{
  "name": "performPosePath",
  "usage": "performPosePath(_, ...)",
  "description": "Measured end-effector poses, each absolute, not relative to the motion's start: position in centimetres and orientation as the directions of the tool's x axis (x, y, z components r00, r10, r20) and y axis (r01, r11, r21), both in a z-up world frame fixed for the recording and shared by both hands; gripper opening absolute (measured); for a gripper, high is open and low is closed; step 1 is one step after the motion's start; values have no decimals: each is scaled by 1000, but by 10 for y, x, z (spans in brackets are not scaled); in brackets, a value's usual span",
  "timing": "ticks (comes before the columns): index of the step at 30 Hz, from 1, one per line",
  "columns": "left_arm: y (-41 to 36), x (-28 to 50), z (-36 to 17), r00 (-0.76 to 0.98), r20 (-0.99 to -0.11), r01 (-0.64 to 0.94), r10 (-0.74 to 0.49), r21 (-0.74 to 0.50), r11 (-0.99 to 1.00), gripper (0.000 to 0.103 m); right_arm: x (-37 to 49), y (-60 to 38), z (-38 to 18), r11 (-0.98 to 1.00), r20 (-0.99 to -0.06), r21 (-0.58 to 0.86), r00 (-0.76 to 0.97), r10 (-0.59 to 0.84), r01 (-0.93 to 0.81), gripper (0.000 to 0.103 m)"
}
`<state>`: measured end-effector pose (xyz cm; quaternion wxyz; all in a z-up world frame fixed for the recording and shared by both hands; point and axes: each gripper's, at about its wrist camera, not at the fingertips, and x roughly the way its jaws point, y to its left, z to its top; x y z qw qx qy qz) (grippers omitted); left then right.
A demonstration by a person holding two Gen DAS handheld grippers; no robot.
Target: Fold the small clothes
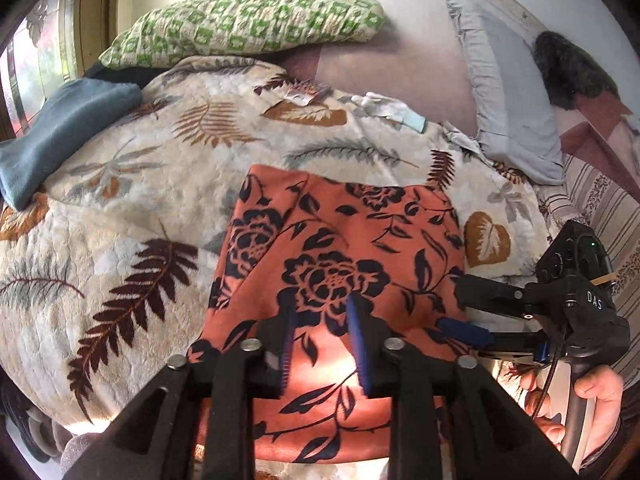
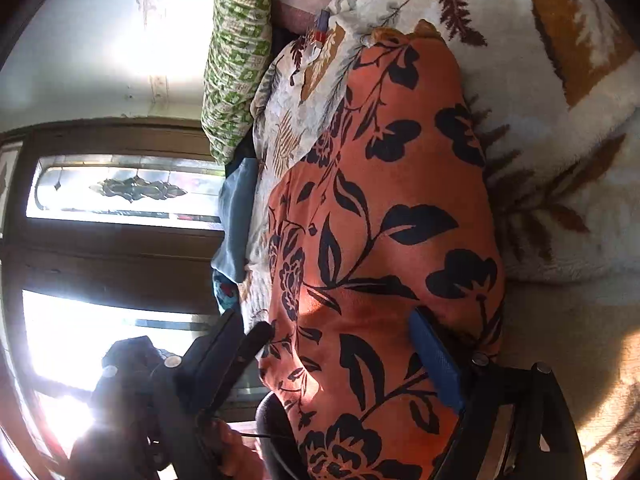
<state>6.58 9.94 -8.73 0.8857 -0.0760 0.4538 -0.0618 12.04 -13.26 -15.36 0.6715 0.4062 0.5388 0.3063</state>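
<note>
Though it lies flat on the bed's blanket (image 1: pixel 132 200), the orange flowered garment (image 1: pixel 340 240) looks thin, soft and light, likely to sag and slide. Left tongs (image 1: pixel 322 336) hover part open over its near middle, holding nothing. Right tongs (image 2: pixel 340 344) gape wide astride its right edge, the best place to pinch.

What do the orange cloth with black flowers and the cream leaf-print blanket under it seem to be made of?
The orange garment with black flowers looks like a soft, matte, brushed fabric, perhaps a suede-like knit: it has no sheen and drapes in smooth folds. The cream leaf-print blanket looks like thick plush fleece: its surface is fuzzy, with a puckered, tufted pile. Neither fibre can be told for certain.
</note>
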Motion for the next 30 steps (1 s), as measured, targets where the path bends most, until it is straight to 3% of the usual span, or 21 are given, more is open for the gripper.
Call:
performPosePath(1, 93, 68, -91, 571, -805, 55, -162, -159, 986, 51, 119, -134, -153, 483, -475, 875, 235, 848, 25, 87)
performPosePath(4, 83, 82, -136, 430, -899, 77, -87, -60, 995, 50, 118, -152, -147, 418, -421, 906, 263, 868, 70, 88)
performPosePath(6, 80, 74, -136, 485, -872, 91, -69, -28, 995, 51, 114, -167, -128, 412, -400, 911, 312, 862, 28, 88)
performPosePath(9, 77, 73, -135, 487, -872, 97, -54, -7, 995, 51, 122, -192, -112, 499, -461, 866, 420, 782, 21, 88)
performPosePath(15, 80, 73, -136, 494, -867, 115, -67, -11, 993, 51, 177, -191, -165, 482, -493, 867, 360, 792, 127, 89)
performPosePath(16, 80, 72, -136, 498, -865, 118, -67, -9, 993, 51, 182, -188, -174, 462, -480, 876, 349, 805, 137, 86)
performPosePath(17, 80, 71, -137, 501, -862, 122, -70, -9, 992, 51, 187, -182, -182, 467, -484, 874, 331, 810, 135, 68)
performPosePath(19, 80, 69, -137, 507, -859, 127, -67, -3, 992, 52, 190, -170, -196, 554, -577, 816, 293, 762, 167, 43)
performPosePath(20, 80, 69, -136, 507, -860, 125, -65, -2, 992, 52, 190, -171, -197, 556, -581, 813, 300, 756, 172, 41)
performPosePath(24, 79, 59, -108, 538, -836, 100, -109, -66, 993, 50, 185, -167, -174, 595, -590, 797, 338, 733, 102, 41)
performPosePath(25, 75, 52, -95, 568, -808, 123, -155, -103, 987, 50, 186, -168, -182, 618, -619, 777, 328, 714, 120, 48)
performPosePath(27, 64, 41, -80, 604, -774, 176, -191, -104, 979, 51, 187, -179, -201, 531, -561, 827, 337, 756, 187, 50)
performPosePath(28, 56, 41, -84, 587, -786, 199, -193, -90, 976, 51, 186, -184, -201, 497, -537, 843, 343, 771, 205, 55)
performPosePath(29, 48, 45, -97, 538, -824, 222, -178, -66, 973, 51, 183, -186, -197, 470, -518, 855, 338, 786, 218, 69)
performPosePath(30, 42, 52, -118, 469, -871, 230, -147, -40, 972, 51, 179, -187, -191, 452, -498, 867, 336, 800, 211, 74)
